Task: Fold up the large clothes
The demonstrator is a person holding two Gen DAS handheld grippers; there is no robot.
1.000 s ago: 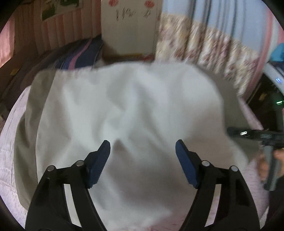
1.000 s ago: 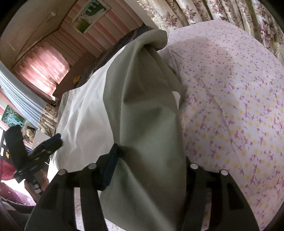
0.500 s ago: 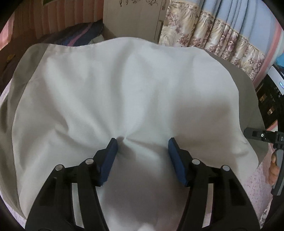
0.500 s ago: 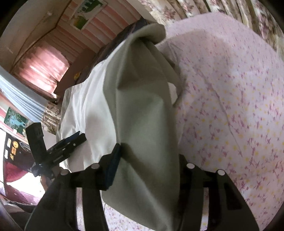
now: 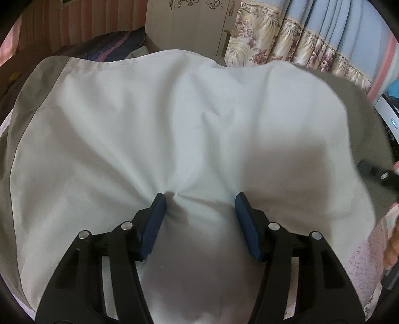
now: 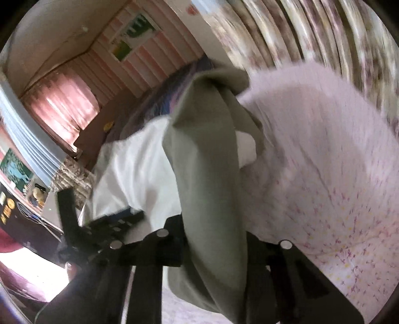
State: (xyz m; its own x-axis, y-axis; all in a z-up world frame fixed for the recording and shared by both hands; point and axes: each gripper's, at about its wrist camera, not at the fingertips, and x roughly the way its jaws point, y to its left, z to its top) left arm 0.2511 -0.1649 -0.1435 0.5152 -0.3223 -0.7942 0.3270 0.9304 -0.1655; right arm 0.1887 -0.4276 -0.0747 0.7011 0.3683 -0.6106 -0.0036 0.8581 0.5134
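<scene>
With your left tool (image 5: pixel 198 219) gaping over the white garment (image 5: pixel 174 124) spread on the bed (image 6: pixel 324 162), keep your right tool (image 6: pixel 214 239) clamped on the grey edge (at 6 o'clock) and carry it across evenly.

- The garment (image 5: pixel 174 129) is a smooth matt woven cloth, pale white with grey-green side panels (image 6: pixel 212 174), softly creased
- The left gripper (image 5: pixel 199 199) has matt black plastic arms, dark blue rubbery-looking pads (image 5: pixel 154 219) and bright metal pivot pins (image 5: pixel 273 226)
- The right gripper (image 6: pixel 214 239) is of the same matt black plastic with metal pins
- The bedspread (image 6: pixel 336 174) is soft matt cloth with a small flower print
- The curtains (image 5: pixel 294 42) are flowered fabric with a slight sheen
- The wardrobe (image 5: pixel 189 22) looks a smooth cream painted board
</scene>
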